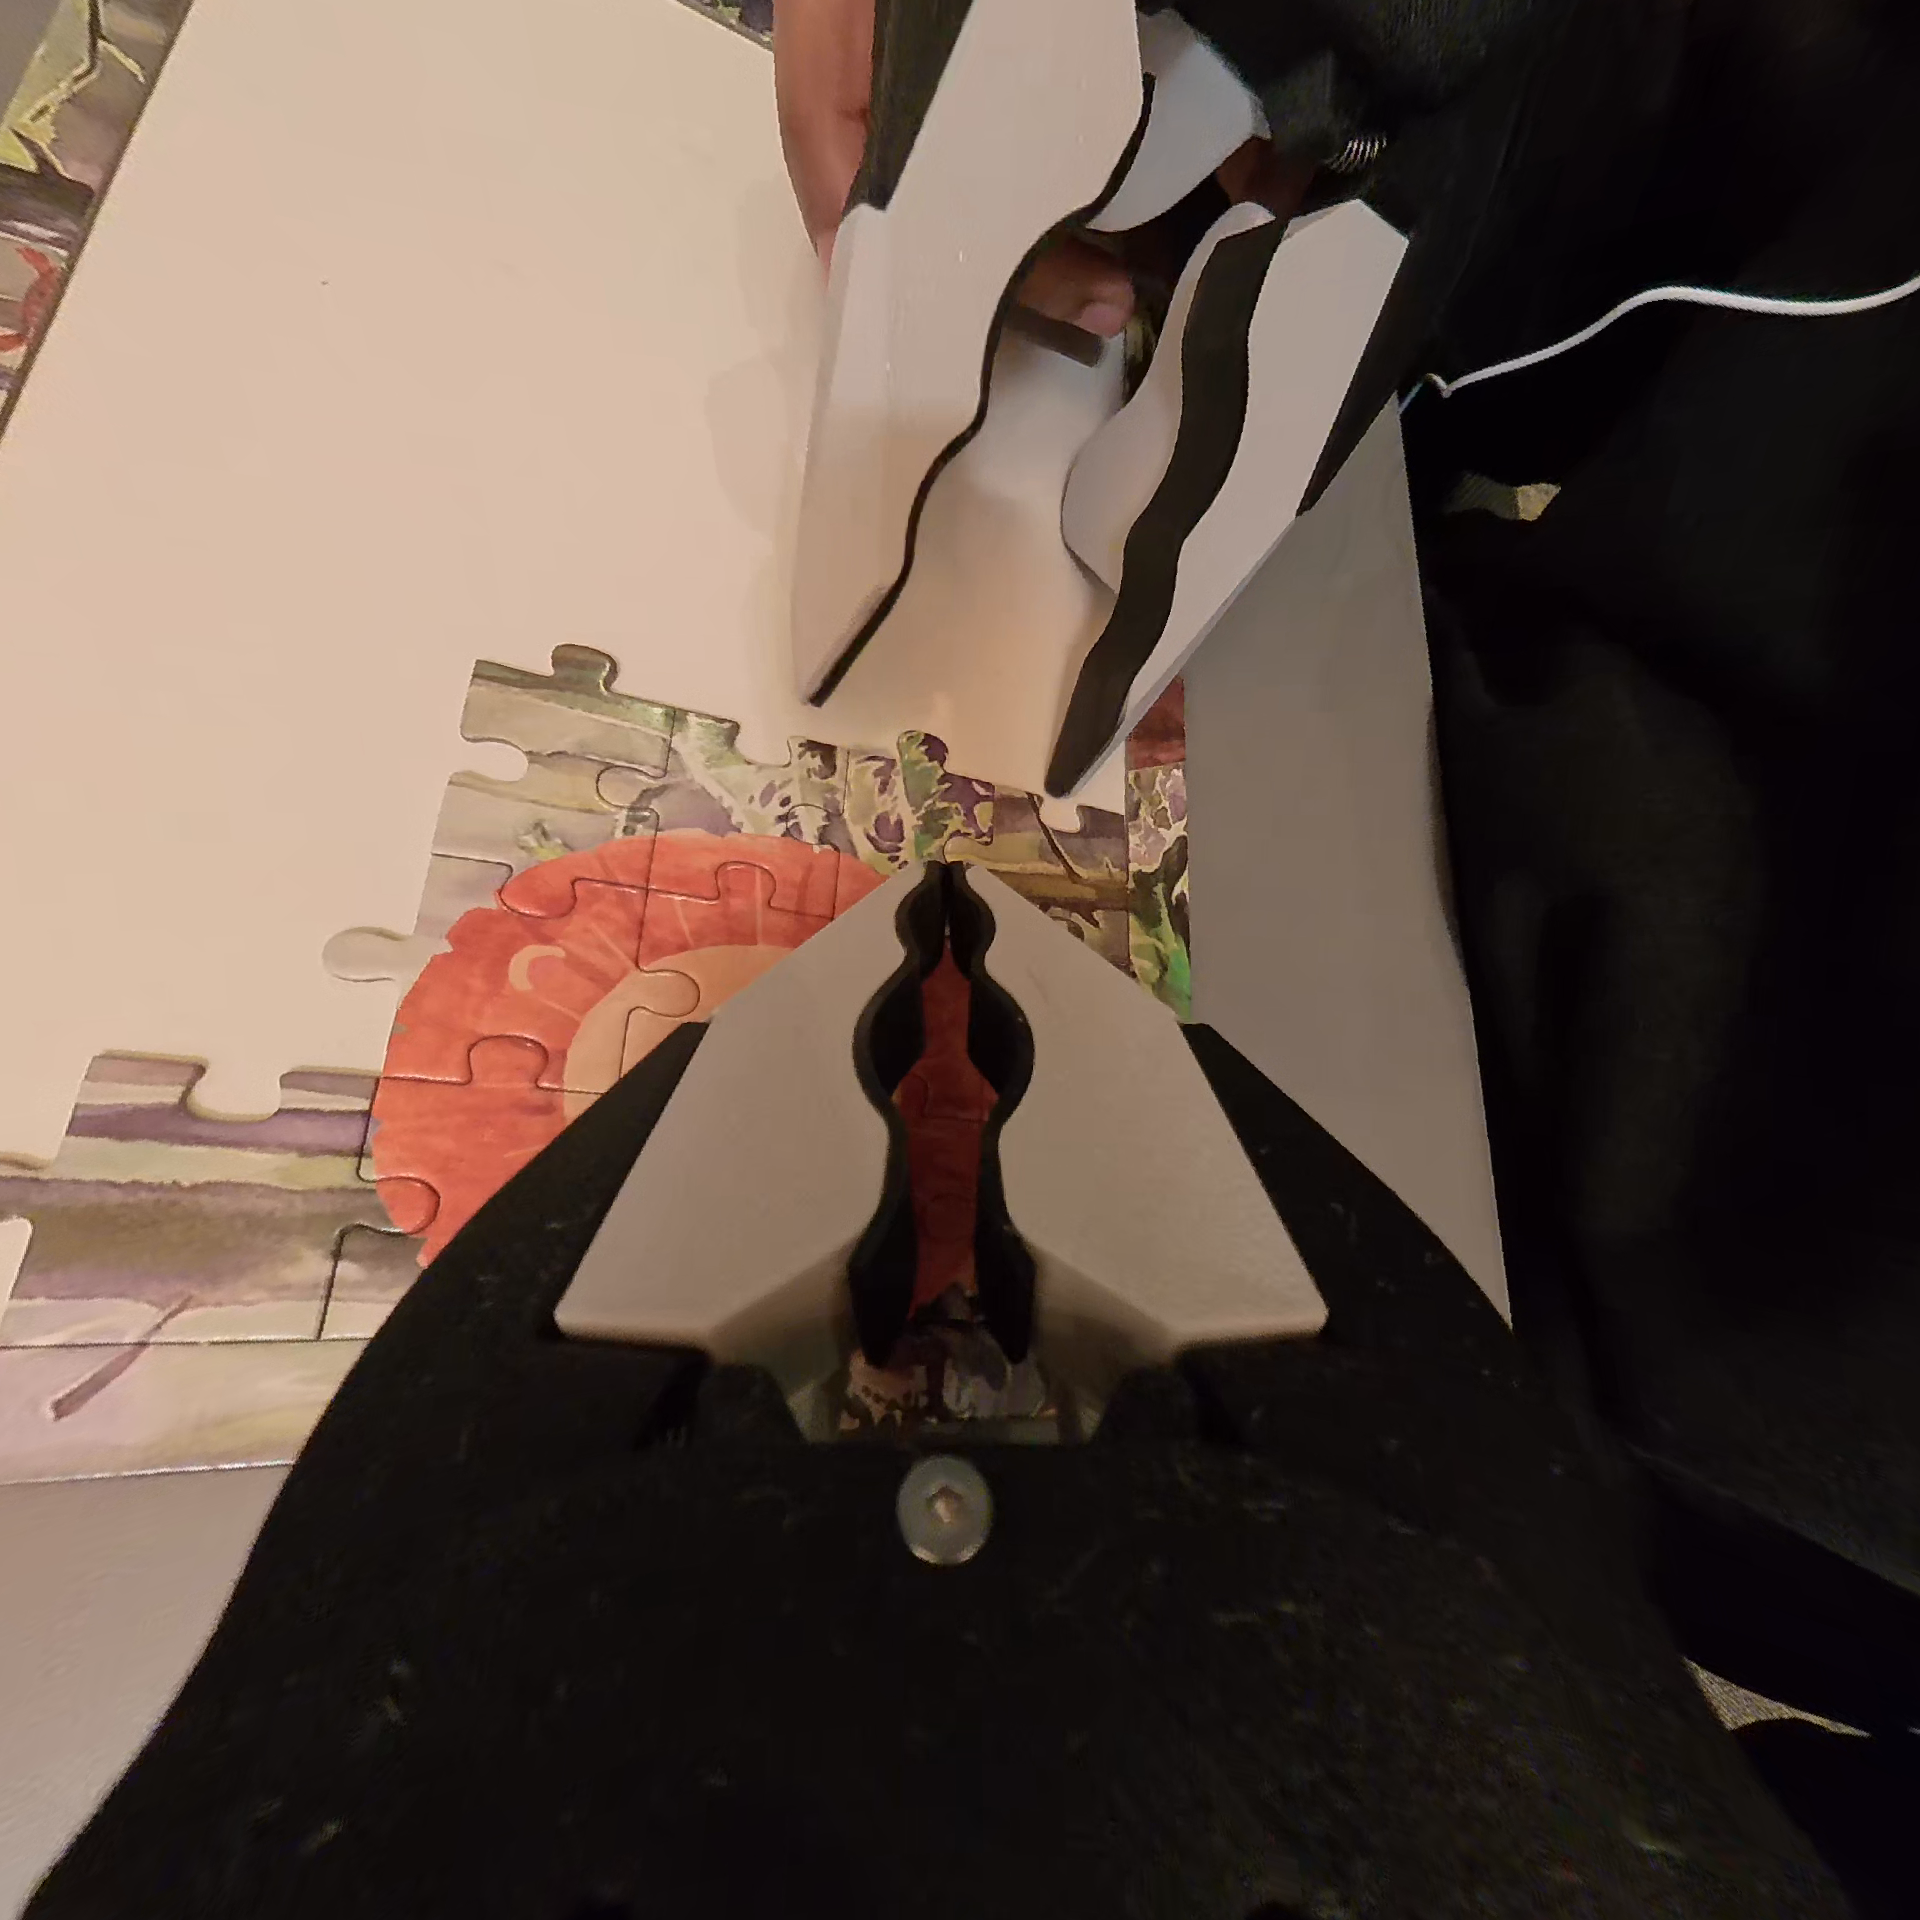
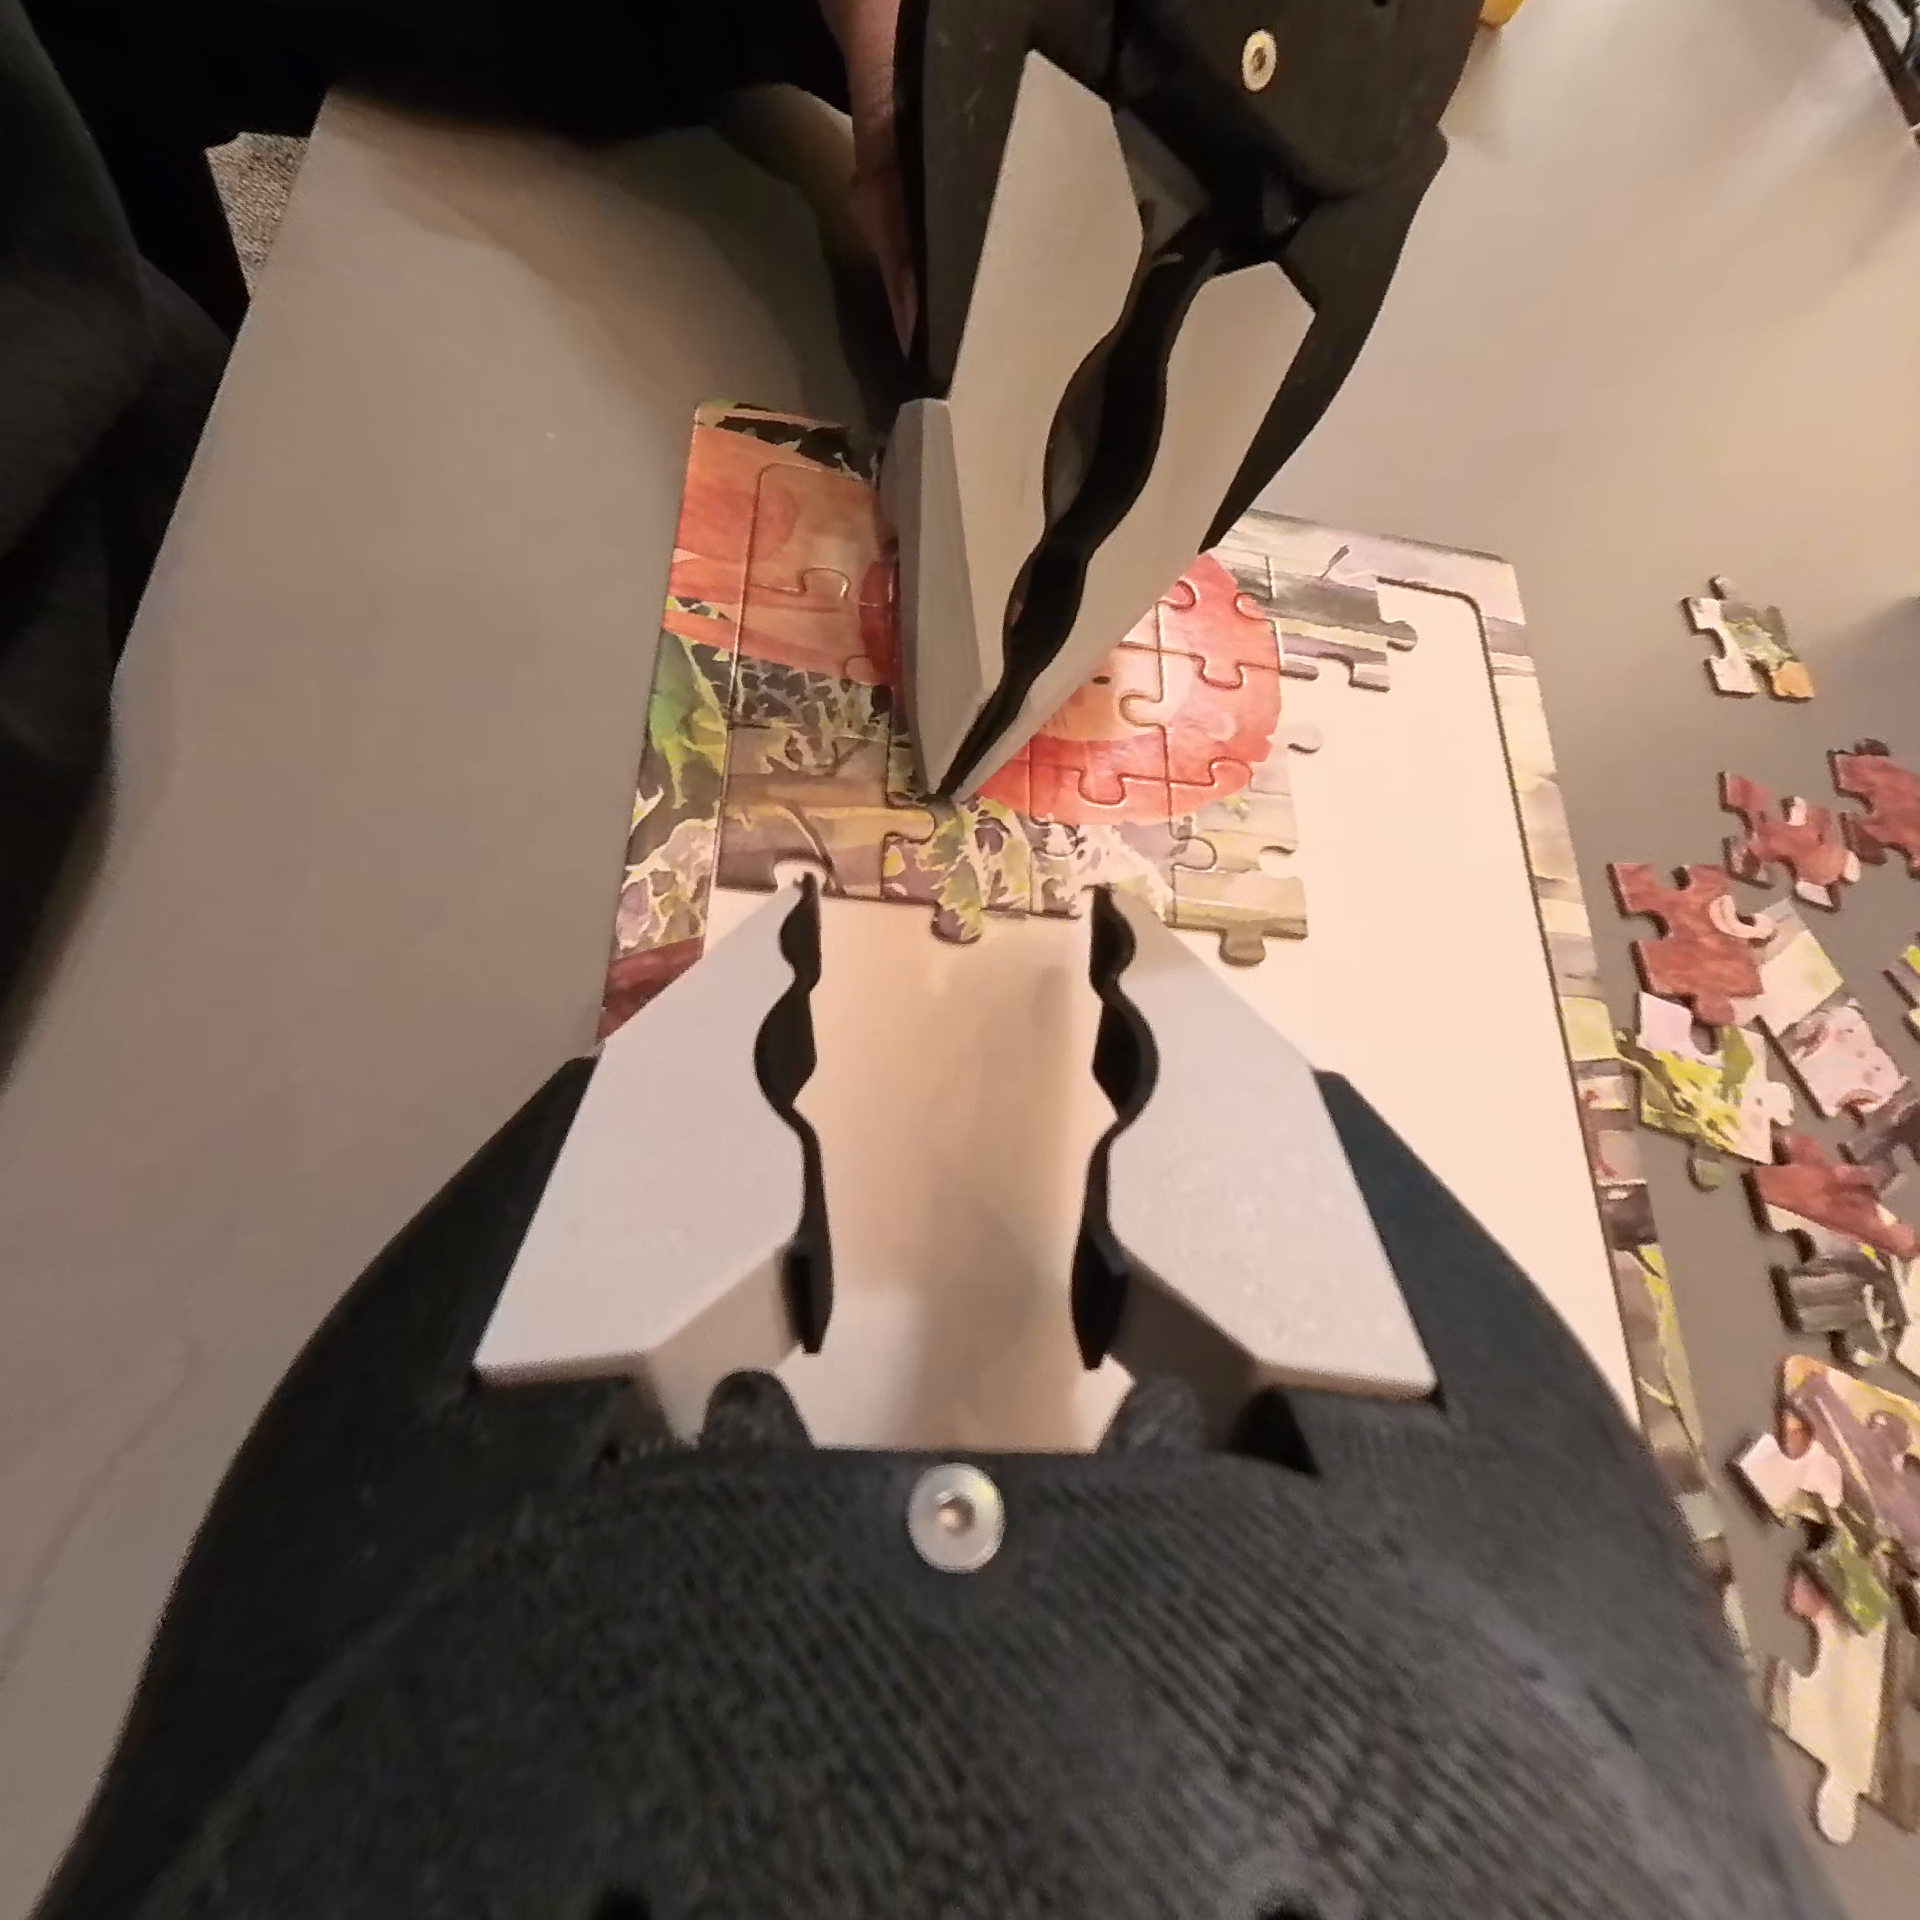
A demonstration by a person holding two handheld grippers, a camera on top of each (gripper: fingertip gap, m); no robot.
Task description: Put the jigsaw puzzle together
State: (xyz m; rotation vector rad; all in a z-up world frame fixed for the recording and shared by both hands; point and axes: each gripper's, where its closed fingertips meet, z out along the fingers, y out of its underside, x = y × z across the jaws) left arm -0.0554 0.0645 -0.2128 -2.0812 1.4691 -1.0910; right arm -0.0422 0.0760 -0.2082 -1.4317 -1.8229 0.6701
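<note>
No legible text, label, brand, number or sign anywhere in either view

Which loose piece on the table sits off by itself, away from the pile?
The small pale and green loose piece, farthest up the right wrist view beside the puzzle tray. The other loose pieces cluster or overlap nearer the camera.
</note>
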